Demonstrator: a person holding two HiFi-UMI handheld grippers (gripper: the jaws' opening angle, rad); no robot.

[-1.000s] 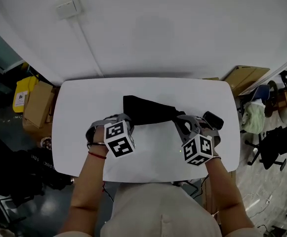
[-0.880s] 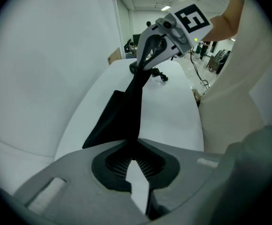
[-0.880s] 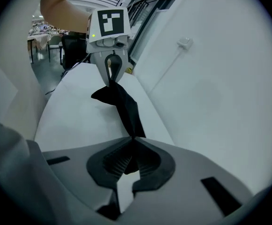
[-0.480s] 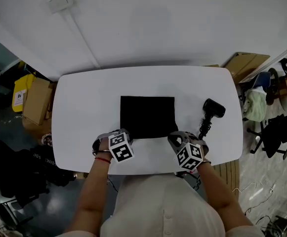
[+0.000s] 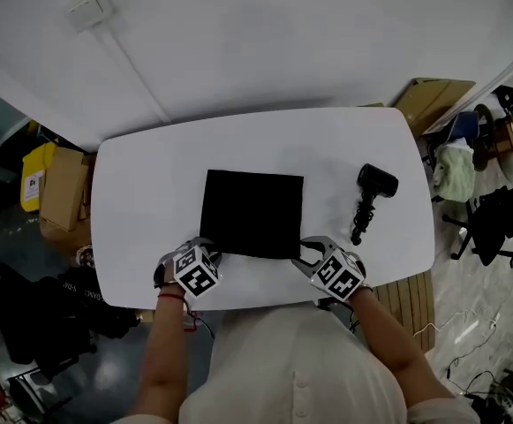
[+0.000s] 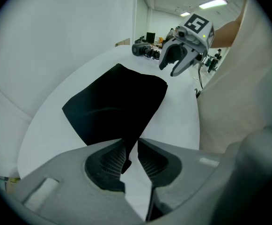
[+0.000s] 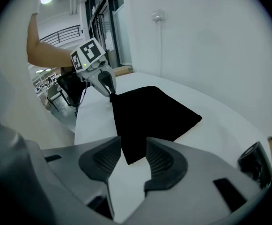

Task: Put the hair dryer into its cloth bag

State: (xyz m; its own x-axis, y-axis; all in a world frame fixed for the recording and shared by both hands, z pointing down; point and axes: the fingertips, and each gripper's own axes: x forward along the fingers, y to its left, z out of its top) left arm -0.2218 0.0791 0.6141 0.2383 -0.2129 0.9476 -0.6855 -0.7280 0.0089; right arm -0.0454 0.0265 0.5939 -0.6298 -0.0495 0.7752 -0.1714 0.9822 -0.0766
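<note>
Bag flat on table, both jaws easing open

Bag (image 5: 252, 213) is the black cloth square I see lying spread out near the middle of the white table (image 5: 150, 175). The dryer (image 5: 367, 200) lies on the table at the bag's 3 o'clock, well apart from it. Its head is at the far end and its handle points back toward me.

My left gripper (image 6: 132, 149) sits at the bag's 7 o'clock corner. Its jaws are opening. The corner of the cloth hangs between the pads, and a sliver of table shows beside one of them, so they no longer pinch it.

My right gripper (image 7: 133, 151) sits at the 5 o'clock corner. Its jaws are opening too and stand wider, with the cloth's corner lying between the pads, clear of both.

Both grippers point steeply down at the near edge of the bag.
</note>
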